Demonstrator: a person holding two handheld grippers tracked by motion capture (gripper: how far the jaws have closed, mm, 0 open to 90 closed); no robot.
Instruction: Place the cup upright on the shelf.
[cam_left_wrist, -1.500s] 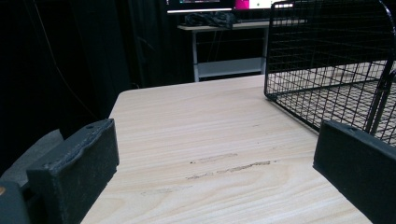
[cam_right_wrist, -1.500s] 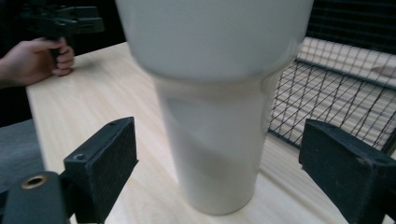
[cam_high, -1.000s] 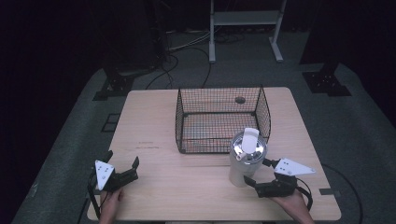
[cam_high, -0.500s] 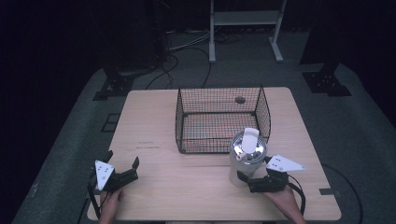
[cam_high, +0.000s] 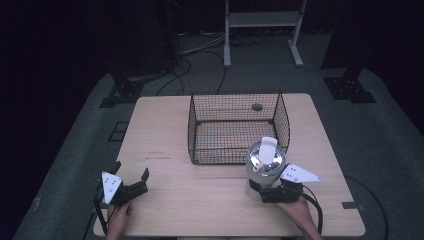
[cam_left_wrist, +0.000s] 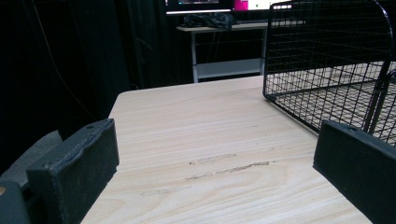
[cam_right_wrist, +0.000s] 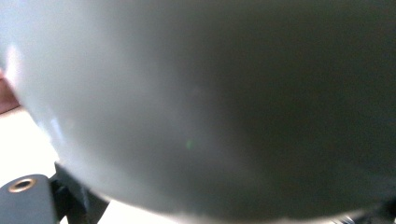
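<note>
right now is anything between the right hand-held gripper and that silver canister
Nothing visible. The right hand-held gripper is already up against the base of the silver canister, whose grey wall crowds the right gripper view; the wire basket stands behind it.

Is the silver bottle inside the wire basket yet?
No. The silver bottle stands upright on the table, outside the wire basket, at its near right corner.

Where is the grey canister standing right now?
In the high view the grey canister stands upright on the table, right of centre, just outside the wire basket at its near right corner, with the right gripper at its base.
</note>
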